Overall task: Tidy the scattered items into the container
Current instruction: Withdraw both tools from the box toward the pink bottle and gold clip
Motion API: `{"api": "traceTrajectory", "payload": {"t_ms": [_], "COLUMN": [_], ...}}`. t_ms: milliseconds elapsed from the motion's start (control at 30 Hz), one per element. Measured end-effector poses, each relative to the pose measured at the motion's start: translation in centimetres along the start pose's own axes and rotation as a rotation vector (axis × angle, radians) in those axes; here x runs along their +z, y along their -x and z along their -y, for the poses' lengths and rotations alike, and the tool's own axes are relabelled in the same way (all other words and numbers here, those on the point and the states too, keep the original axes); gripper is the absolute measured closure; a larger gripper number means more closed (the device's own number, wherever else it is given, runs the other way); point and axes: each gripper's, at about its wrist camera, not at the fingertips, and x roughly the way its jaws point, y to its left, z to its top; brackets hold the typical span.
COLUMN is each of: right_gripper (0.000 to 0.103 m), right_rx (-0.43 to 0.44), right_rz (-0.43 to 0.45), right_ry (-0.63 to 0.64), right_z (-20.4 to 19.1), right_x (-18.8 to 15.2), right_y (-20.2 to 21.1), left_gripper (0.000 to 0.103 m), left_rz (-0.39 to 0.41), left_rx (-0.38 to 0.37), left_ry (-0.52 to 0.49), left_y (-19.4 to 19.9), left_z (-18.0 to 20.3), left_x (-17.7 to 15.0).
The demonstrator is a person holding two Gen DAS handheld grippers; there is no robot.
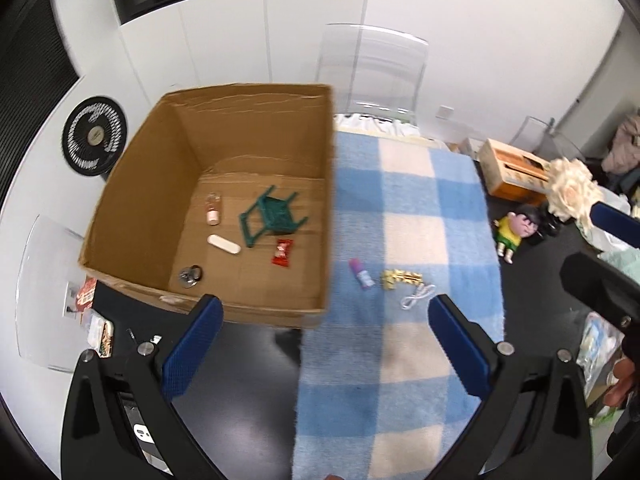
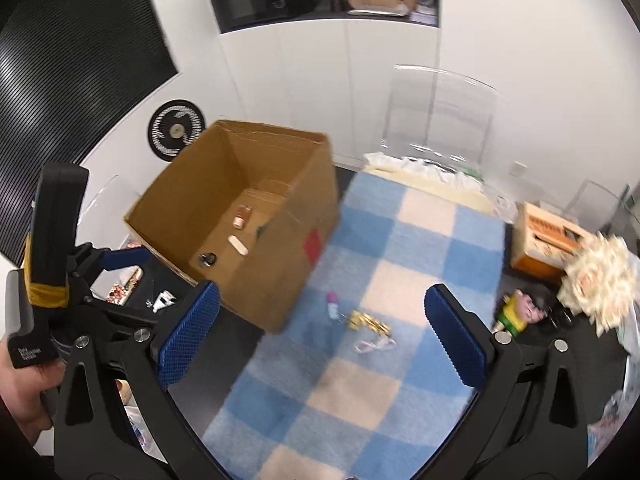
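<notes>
Presently both the left gripper (image 1: 326,336) and right gripper (image 2: 322,330) gape wide, holding nothing. Cardboard box (image 1: 132,184) sits ahead-left of the jaws; gold clip (image 2: 368,322) lies between the right pair.

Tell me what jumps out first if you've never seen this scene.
The big open cardboard box on the left, a green toy chair lying inside it. Right of it, a blue-and-cream checked blanket holds a purple tube, a gold trinket and a white cord.

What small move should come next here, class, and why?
Probably lower the open right gripper toward the gold item on the checked blanket. Three small things, including the purple tube and white cord, lie outside the cardboard box, and both grippers are empty.
</notes>
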Motion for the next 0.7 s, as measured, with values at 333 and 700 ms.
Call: {"api": "traceTrajectory", "payload": {"t_ms": [333, 700], "right_gripper": [0.0, 0.0], "right_rx": [-0.055, -0.032], "right_rz": [-0.027, -0.087], "right_ry": [-0.113, -0.183], "right_z": [6.8, 10.7], "right_x": [-4.5, -8.7], "right_y": [1.7, -0.7], "left_gripper": [0.001, 0.001], "left_rz": [-0.037, -0.149], "left_rx": [-0.038, -0.06], "left_ry": [-0.112, -0.118], "left_y": [-1.8, -6.9], "left_z": [6.5, 9.7], "left_x": [-1.3, -3.6]}}
